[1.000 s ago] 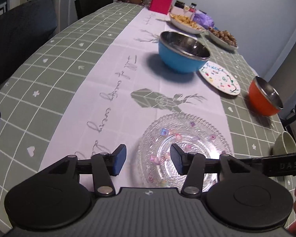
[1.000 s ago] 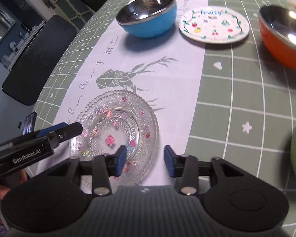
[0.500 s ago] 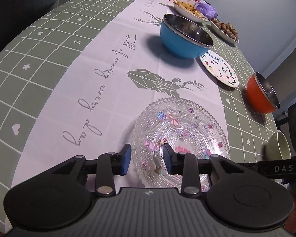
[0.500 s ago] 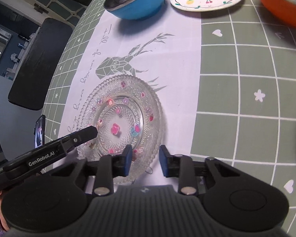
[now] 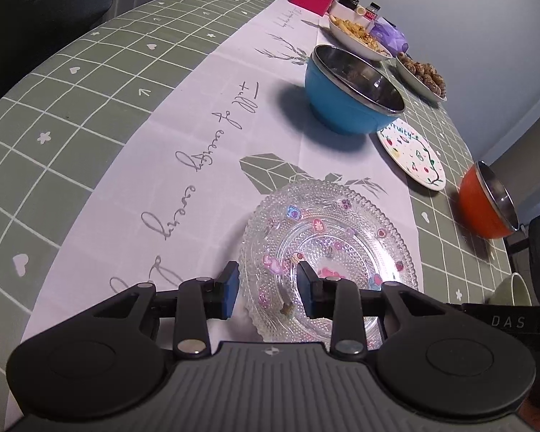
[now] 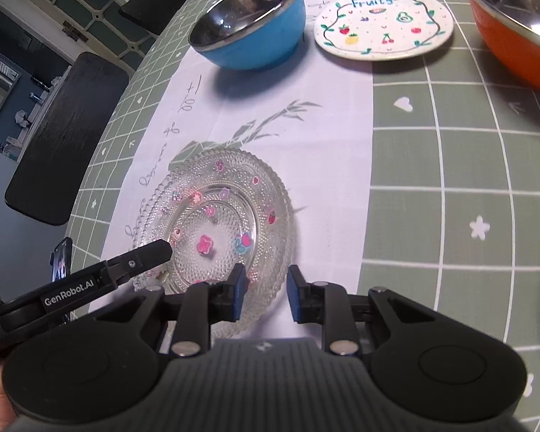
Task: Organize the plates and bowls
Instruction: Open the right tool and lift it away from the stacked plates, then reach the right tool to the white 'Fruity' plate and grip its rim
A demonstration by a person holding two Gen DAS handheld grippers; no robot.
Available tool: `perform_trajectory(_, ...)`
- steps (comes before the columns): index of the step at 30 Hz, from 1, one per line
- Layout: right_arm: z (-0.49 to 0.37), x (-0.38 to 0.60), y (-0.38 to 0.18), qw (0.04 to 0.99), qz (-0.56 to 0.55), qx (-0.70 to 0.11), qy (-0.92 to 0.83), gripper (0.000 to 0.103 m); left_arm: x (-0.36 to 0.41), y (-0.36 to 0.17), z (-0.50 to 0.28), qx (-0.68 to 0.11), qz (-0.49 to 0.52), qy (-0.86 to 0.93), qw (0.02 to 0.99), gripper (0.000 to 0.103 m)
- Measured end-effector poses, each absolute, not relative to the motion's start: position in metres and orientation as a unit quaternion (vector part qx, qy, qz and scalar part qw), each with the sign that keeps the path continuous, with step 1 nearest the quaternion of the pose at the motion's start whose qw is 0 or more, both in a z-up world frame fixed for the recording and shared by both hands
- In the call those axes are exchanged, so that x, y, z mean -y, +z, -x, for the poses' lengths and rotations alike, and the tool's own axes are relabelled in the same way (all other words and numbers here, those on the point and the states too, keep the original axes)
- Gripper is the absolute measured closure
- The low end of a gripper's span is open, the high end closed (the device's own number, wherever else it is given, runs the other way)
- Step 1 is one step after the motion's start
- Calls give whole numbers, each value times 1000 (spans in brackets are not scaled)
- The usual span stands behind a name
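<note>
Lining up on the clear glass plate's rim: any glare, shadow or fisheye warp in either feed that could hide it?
Left wrist view: the clear beaded glass plate has a sharp rim with faint sparkle; grid lines on the green checked tablecloth bow at the edges. Right wrist view: rim crisp, glare only inside the orange steel-lined bowl and blue steel-lined bowl, which casts a soft shadow.

Beaded clear glass plate (image 5: 327, 244); cloth tablecloth (image 5: 90, 108).
</note>
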State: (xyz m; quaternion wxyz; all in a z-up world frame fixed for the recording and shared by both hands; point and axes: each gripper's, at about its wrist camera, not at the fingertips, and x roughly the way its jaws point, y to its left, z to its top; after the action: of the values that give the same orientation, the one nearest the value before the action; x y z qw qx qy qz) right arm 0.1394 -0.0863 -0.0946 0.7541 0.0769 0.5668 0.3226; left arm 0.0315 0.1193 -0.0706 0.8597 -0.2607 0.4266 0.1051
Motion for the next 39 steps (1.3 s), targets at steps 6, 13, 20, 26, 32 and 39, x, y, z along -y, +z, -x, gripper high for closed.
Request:
perform_trajectory(6, -136, 86, -92, 762, -65, -559, 320, 67, -123, -71, -26, -410, 282, 104, 861, 64)
perform_trajectory(13, -139, 106, -74, 794, -81, -520, 304, 59, -116, -43, -19, -334, 238, 128, 903, 62)
perform_trajectory(20, -148, 124, -54, 864, -97, -412, 272, 58, -89, -28, -46, -317, 225, 82, 918, 58)
perform_trajectory(26, -160, 133, -47, 905, -56, -348, 238, 56, -53, -24, -79, -290, 163, 64, 941, 58)
perform_trajectory(32, -184, 143, -50, 910, -72, -348, 215, 57, -40, -28, -118, -309, 166, 48, 935, 58)
perform_trajectory(39, -217, 160, -66, 888, -148, -392, 190, 57, -44, -39, -150, -330, 180, 25, 926, 58)
